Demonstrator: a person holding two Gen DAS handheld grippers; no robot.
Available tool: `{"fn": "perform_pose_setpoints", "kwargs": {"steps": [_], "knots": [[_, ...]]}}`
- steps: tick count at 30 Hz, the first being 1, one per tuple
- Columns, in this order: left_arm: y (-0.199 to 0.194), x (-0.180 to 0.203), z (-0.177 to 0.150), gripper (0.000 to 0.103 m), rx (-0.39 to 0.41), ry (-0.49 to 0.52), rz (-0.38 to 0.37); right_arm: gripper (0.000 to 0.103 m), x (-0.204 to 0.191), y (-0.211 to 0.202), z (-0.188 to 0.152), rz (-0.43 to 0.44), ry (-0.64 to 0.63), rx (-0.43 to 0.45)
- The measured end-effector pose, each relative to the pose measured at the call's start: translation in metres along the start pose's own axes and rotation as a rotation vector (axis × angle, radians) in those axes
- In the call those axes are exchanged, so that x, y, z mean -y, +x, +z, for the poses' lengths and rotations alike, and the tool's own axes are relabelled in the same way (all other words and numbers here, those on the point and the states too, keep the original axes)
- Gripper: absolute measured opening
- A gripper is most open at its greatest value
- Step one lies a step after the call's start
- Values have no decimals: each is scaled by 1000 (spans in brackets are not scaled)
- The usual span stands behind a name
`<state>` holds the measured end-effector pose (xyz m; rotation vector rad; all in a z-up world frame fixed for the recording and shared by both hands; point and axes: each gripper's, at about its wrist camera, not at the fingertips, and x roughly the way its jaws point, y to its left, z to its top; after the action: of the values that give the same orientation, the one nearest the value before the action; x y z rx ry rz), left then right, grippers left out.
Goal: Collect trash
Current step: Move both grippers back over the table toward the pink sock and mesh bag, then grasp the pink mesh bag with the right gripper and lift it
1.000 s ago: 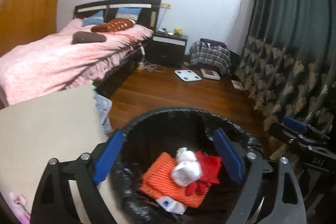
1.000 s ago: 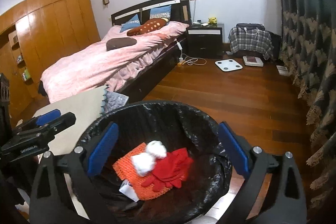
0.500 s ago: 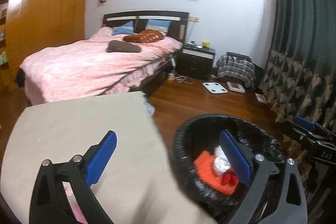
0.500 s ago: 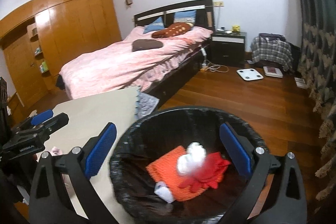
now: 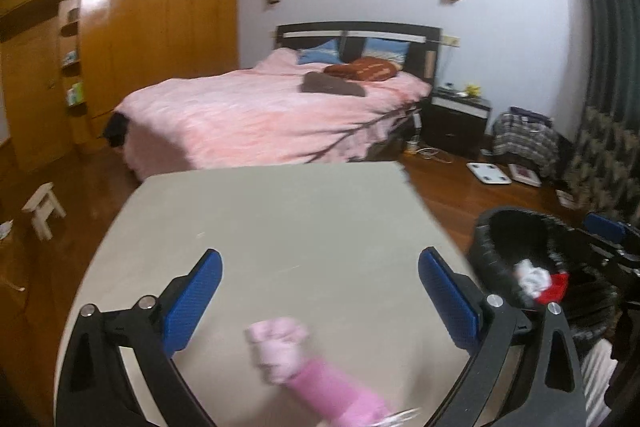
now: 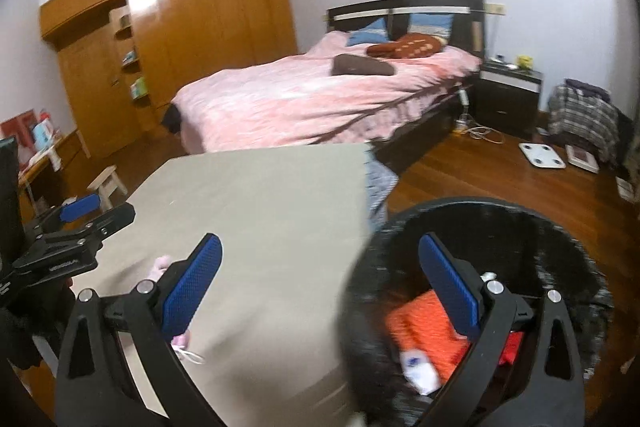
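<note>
A pink cloth item [image 5: 296,359] lies on the beige table [image 5: 280,219], blurred, low between the fingers of my left gripper [image 5: 320,267]. That gripper is open and touches nothing. The black-lined trash bin [image 5: 500,227] stands on the floor to the right of the table. It holds an orange cloth [image 6: 424,327], a red piece [image 6: 514,347] and a small white item [image 6: 416,367]. My right gripper [image 6: 320,259] is open and empty, straddling the table edge and the bin's rim [image 6: 520,215]. The left gripper [image 6: 100,213] shows at the left of the right wrist view.
A bed with a pink cover [image 5: 260,115] lies behind the table. A wooden wardrobe [image 5: 140,39] lines the left wall and a small stool [image 5: 42,207] stands on the floor. A nightstand [image 5: 456,119], a scale [image 5: 488,173] and a dark curtain [image 5: 612,67] are at the right.
Both views have swung left, from over the bin to the table. The pink item has come into view between my left fingers. Both grippers stay open.
</note>
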<state>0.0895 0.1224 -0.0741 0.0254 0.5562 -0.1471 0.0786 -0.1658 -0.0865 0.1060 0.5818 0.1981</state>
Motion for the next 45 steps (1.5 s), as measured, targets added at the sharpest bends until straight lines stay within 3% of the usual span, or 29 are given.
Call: {"fn": "perform_pose_setpoints", "kwargs": {"steps": [6,15,27,39,42,45], "knots": [[-1,-40,-21,97,-18,-15,61,96,-42,24,-4,72,-38,-22],[7,-83,-47,96,-61,-75,95,96,-96,54,-22,143,-101,-85],[19,-114,-73,95,-125,-128,120,93,-144,88,-57,217,-176,-203],[28,-118,-83,95,-156,-126,114,67,-159,109,-84,246,-208,-337],[28,-119,-84,95,-159,-127,114,54,-160,111,-89,255,-213,-364],[29,-118,-84,95,-162,-128,115,34,-161,112,-91,265,-217,-377]]}}
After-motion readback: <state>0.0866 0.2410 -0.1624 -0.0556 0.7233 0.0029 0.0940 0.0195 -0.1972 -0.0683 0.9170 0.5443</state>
